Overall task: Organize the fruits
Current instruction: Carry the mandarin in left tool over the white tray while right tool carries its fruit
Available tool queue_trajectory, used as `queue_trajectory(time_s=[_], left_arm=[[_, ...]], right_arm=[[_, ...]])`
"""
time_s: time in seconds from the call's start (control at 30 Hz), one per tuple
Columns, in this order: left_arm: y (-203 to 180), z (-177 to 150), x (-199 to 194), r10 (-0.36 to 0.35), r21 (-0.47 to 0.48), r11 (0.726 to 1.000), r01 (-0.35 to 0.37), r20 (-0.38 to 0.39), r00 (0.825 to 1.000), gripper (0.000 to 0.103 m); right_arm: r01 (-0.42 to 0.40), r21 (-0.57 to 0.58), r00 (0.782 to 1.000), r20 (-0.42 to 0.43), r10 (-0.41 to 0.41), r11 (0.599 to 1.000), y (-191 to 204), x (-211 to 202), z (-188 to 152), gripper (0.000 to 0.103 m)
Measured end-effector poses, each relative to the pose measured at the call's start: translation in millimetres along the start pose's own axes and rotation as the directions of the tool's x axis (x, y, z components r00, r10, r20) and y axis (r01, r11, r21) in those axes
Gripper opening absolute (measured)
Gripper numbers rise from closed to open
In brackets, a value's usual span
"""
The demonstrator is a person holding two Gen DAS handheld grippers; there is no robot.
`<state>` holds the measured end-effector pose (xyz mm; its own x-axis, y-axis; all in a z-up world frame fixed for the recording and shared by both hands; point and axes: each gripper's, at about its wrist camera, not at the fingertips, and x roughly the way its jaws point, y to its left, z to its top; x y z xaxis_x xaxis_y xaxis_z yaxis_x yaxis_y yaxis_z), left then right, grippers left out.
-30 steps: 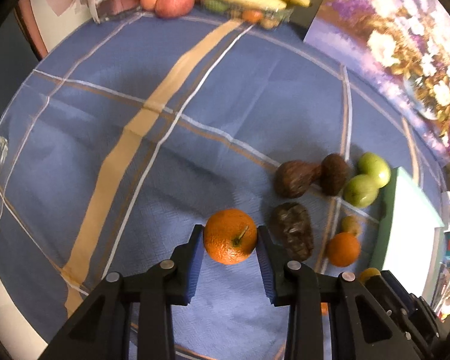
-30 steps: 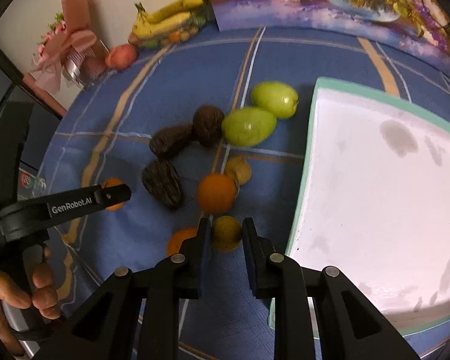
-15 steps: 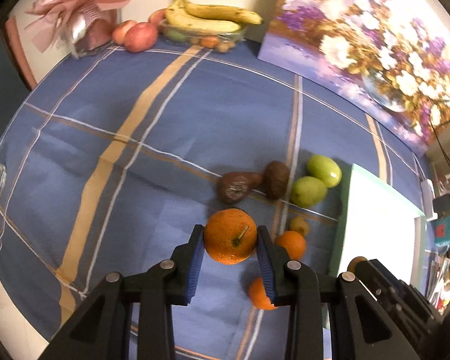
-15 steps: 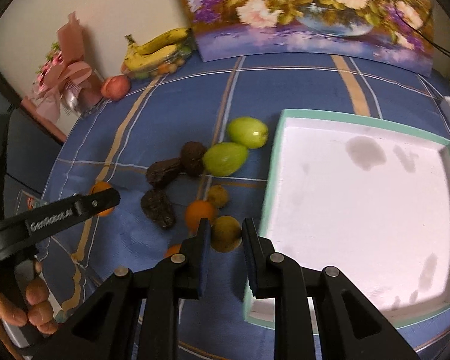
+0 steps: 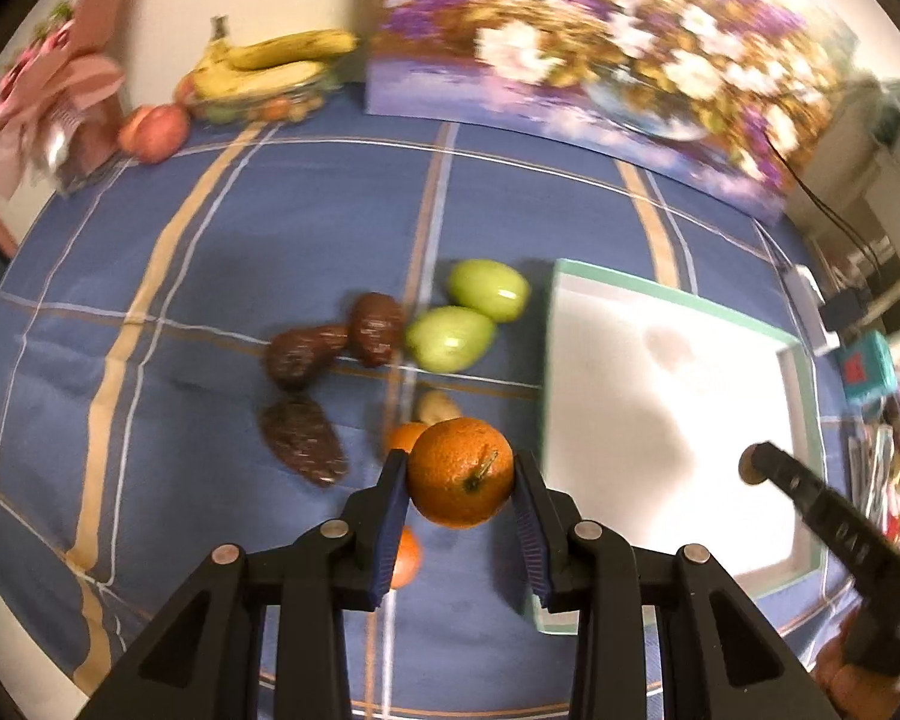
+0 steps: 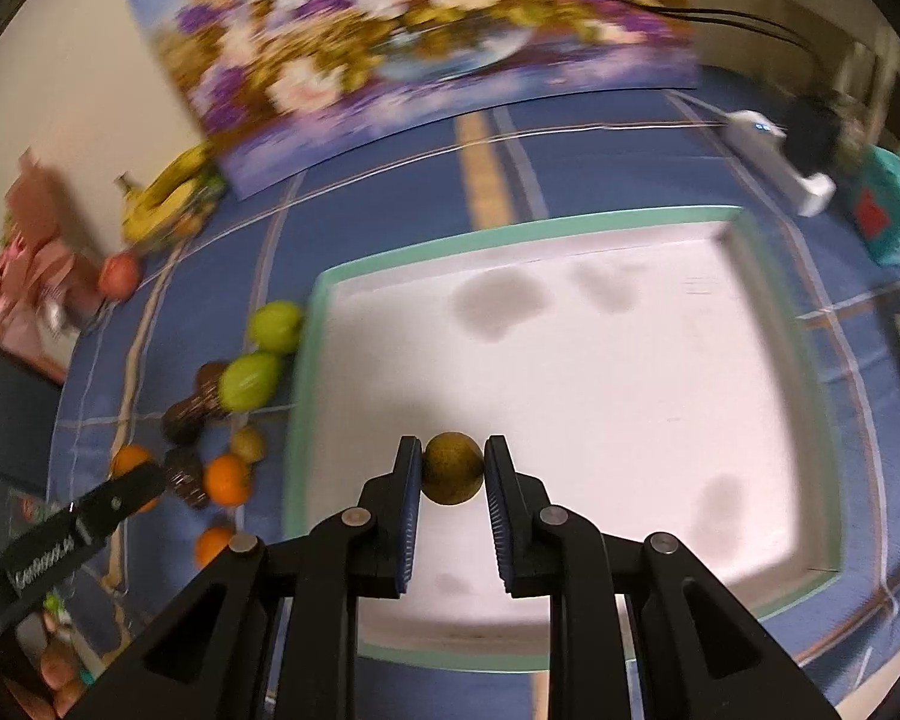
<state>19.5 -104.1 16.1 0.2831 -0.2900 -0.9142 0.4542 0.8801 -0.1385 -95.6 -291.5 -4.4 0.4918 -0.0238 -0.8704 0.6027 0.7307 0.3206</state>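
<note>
My left gripper (image 5: pixel 459 480) is shut on an orange (image 5: pixel 459 471), held above the blue checked cloth just left of the white tray (image 5: pixel 660 294) with its green rim. My right gripper (image 6: pixel 452 471) is shut on a small yellow-brown round fruit (image 6: pixel 452 468) over the tray's (image 6: pixel 510 234) near left part. On the cloth left of the tray lie two green fruits (image 5: pixel 489 289), three dark brown fruits (image 5: pixel 306 351), two more oranges (image 5: pixel 405 558) and a small yellowish fruit (image 5: pixel 438 407). The tray floor holds no fruit.
Bananas in a dish (image 5: pixel 270 69), a red apple (image 5: pixel 153 126) and a pink bouquet (image 5: pixel 60 102) stand at the far left corner. A flower painting (image 5: pixel 600 60) leans along the back. A teal object (image 5: pixel 867 366) and a white plug block (image 6: pixel 774 162) lie beyond the tray's right side.
Both grippers have carried their fruits to the right. The right one has passed from the cloth to over the tray, and the left one has come up to the tray's left edge.
</note>
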Motion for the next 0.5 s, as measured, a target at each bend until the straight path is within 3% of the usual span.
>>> queue_trajectory(time_s=[0.5], left_arm=[[-71.5, -19.5, 14.5, -0.053, 0.144, 0.988, 0.059, -0.048, 0.997, 0.036]], right_arm=[[0.110, 0.165, 0.990, 0.067, -0.123, 0.980, -87.4, -35.1, 1.7, 0.022]])
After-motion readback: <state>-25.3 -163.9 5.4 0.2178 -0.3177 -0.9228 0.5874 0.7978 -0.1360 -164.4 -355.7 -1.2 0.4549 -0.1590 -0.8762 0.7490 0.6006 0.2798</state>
